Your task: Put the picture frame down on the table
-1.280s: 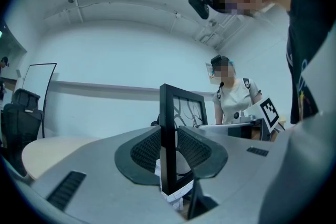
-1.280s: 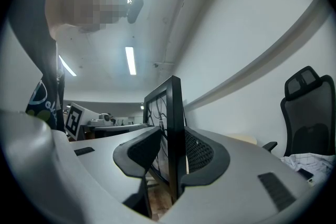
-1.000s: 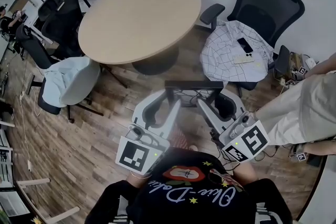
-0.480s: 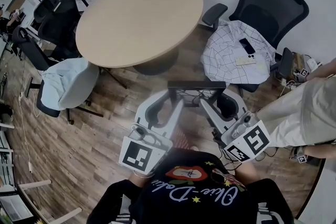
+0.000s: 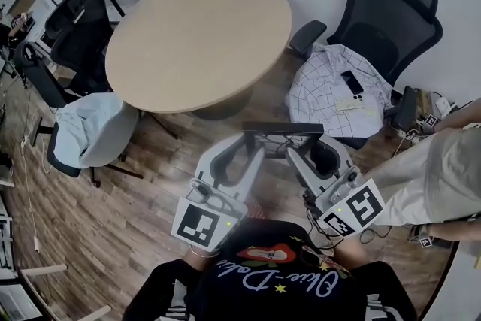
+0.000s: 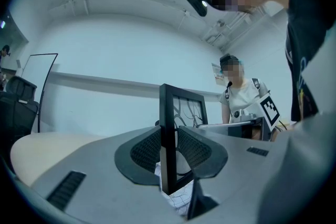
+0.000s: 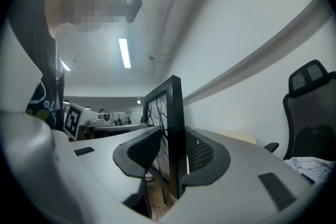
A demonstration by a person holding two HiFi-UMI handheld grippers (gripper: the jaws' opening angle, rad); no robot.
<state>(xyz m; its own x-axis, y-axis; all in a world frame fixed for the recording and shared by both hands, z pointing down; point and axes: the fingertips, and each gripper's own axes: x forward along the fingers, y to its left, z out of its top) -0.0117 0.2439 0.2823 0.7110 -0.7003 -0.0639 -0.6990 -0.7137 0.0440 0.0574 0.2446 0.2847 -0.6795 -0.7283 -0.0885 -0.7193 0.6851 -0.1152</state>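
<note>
Frame (image 5: pixel 282 128) hangs upright over the floor, short of the bench (image 5: pixel 197 41). The left tool (image 5: pixel 252 141) clamps one side edge and the right tool (image 5: pixel 299 147) the other. Only the tool views show its line-patterned face; the head view gives its top edge.

I read the top of the round table (image 5: pixel 199 34) as free across its width, with open wooden floor (image 5: pixel 169 154) before its near edge. Obstacles: right of the table, an office chair (image 5: pixel 387 11) draped in checked cloth (image 5: pixel 331 83); left-front, a pale-covered chair (image 5: pixel 94 128); far left, black chairs (image 5: pixel 75 30).
</note>
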